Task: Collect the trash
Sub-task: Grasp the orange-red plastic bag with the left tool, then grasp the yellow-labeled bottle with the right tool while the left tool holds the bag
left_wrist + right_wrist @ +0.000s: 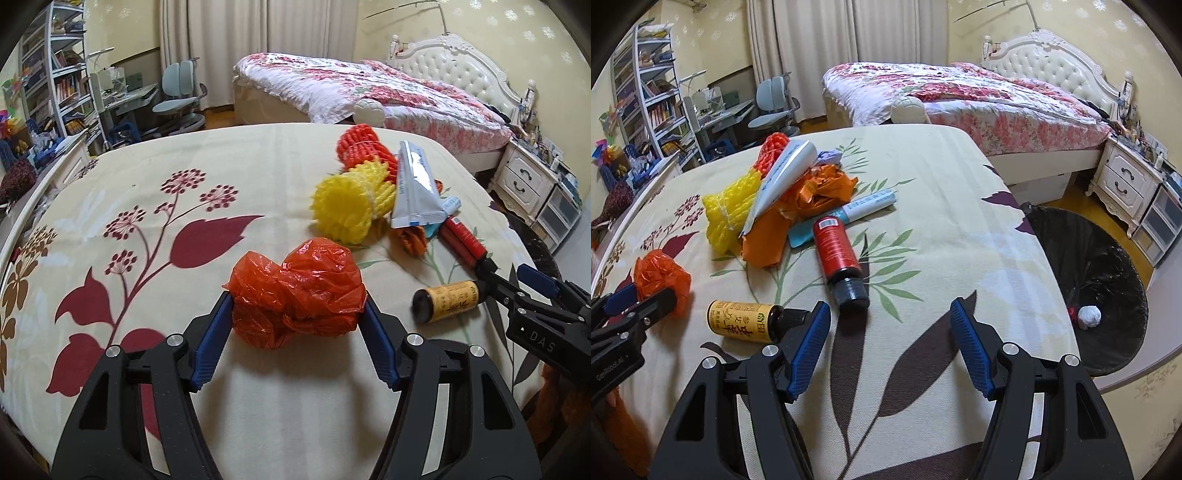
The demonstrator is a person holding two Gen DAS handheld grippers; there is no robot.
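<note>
Left gripper (298, 301): crumpled orange bag (299, 295).

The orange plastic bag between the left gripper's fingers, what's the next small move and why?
Probably lift the orange plastic bag clear of the bedspread: the left gripper has both pads pressed on its sides, and the black-lined bin waits beside the bed.

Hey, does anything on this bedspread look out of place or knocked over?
Yes: a yellow bottle and a red bottle lie on their sides, beside a heap of foam netting and wrappers. The left hand-held gripper is closed on a crumpled orange bag.
</note>
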